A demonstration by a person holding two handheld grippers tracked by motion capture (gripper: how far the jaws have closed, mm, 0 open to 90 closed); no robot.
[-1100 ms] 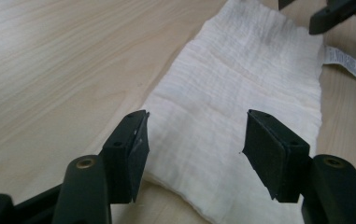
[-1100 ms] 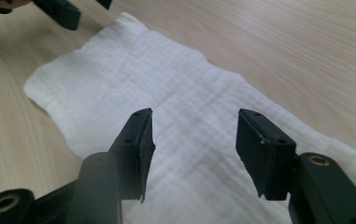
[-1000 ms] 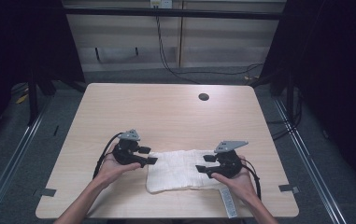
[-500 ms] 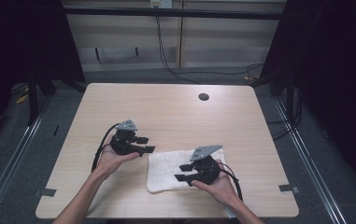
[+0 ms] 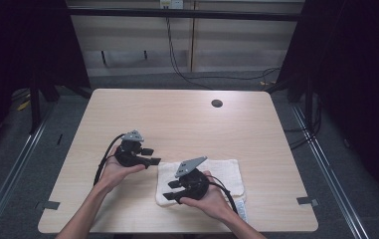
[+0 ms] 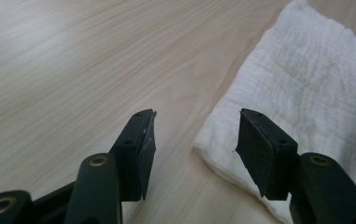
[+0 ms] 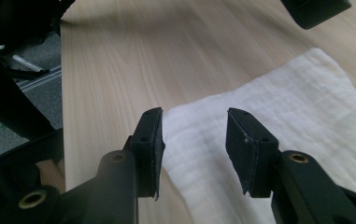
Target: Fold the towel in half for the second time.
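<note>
Overhead, hole [image 5: 217,103] beyond cloth [image 5: 227,172]

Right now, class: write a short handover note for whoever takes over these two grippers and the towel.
Left gripper: open, holding nothing, at the towel's left corner.
Right gripper: jaws just closed partway, then eased open; nothing pinched, over the towel's near-left edge.
Towel: white, folded, flat on the table near the front edge.
Done: one fold, by its look.
Left: probably grip the left edge and fold again.

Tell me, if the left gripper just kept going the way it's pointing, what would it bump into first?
Probably the near corner of the white towel: the left gripper points at that edge with jaws apart, nothing between them. Depth is unclear.
</note>
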